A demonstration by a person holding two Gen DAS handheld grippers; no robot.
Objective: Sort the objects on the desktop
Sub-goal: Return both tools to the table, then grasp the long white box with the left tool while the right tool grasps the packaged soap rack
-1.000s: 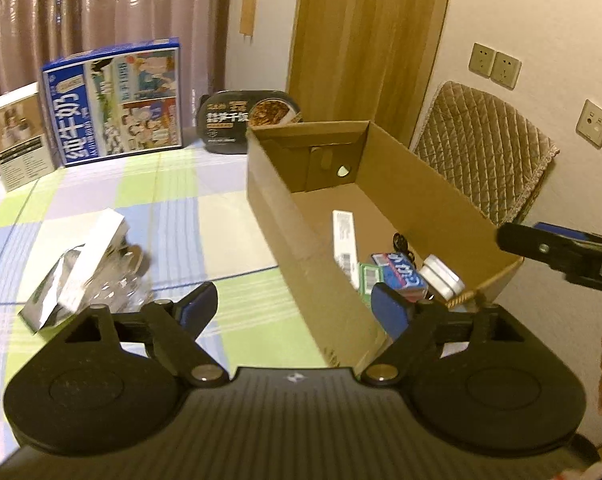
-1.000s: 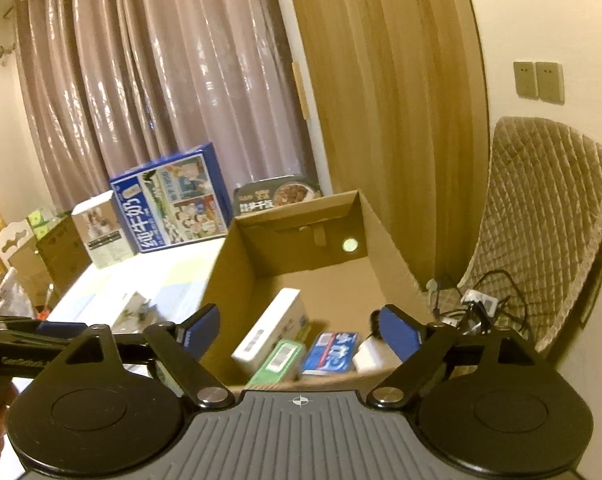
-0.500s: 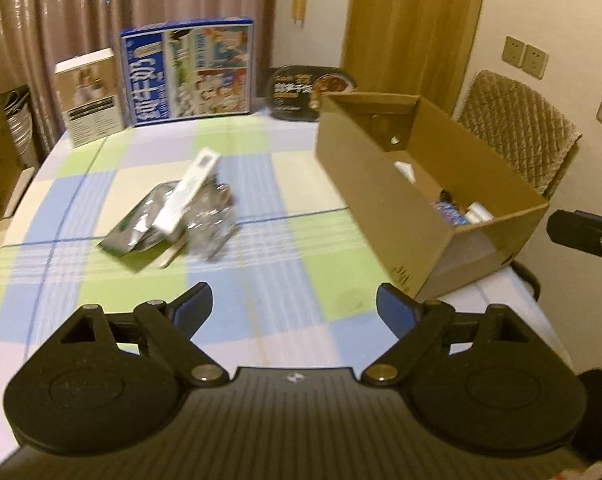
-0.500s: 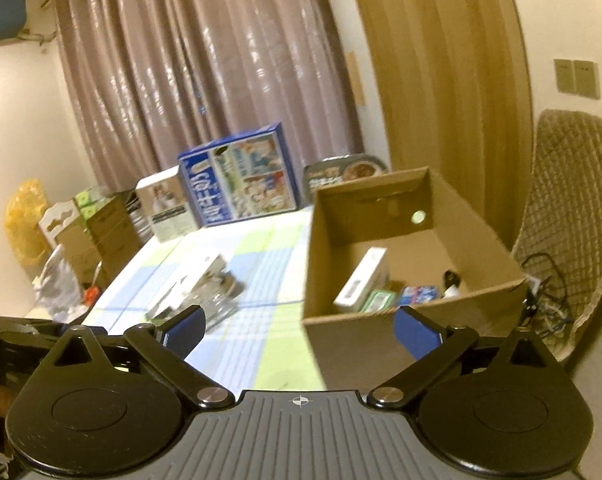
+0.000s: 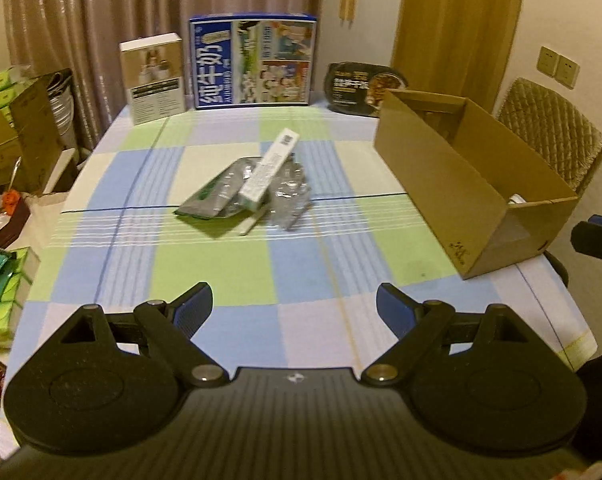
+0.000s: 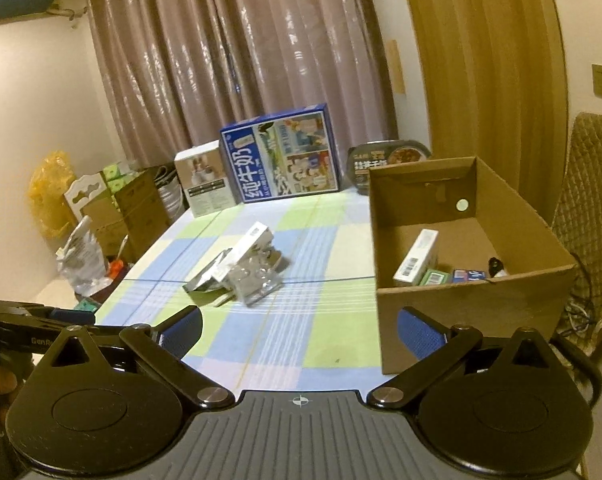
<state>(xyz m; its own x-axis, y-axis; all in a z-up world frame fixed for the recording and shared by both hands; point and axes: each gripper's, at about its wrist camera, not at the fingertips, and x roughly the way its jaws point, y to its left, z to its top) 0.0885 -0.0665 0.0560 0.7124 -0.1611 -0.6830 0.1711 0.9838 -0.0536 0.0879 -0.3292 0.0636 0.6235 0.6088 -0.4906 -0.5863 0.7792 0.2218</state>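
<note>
A long white box (image 5: 269, 170) lies on silvery foil packets (image 5: 217, 196) and blister packs (image 5: 291, 200) mid-table; the pile also shows in the right wrist view (image 6: 245, 268). An open cardboard box (image 5: 473, 188) stands on the table's right side; in the right wrist view it (image 6: 473, 304) holds a white box (image 6: 417, 258) and several small packs. My left gripper (image 5: 295, 306) is open and empty, above the table's near edge. My right gripper (image 6: 299, 328) is open and empty, near the cardboard box's front corner.
A blue milk carton (image 5: 253, 64), a white-brown box (image 5: 155, 78) and a black meal tray (image 5: 361, 88) stand along the far edge. Boxes and bags (image 5: 17, 140) crowd the floor on the left. A quilted chair (image 5: 553, 136) stands behind the cardboard box.
Both grippers have pulled back from the cardboard box toward the table's near edge, so the whole table and pile have come into view. Both stayed open.
</note>
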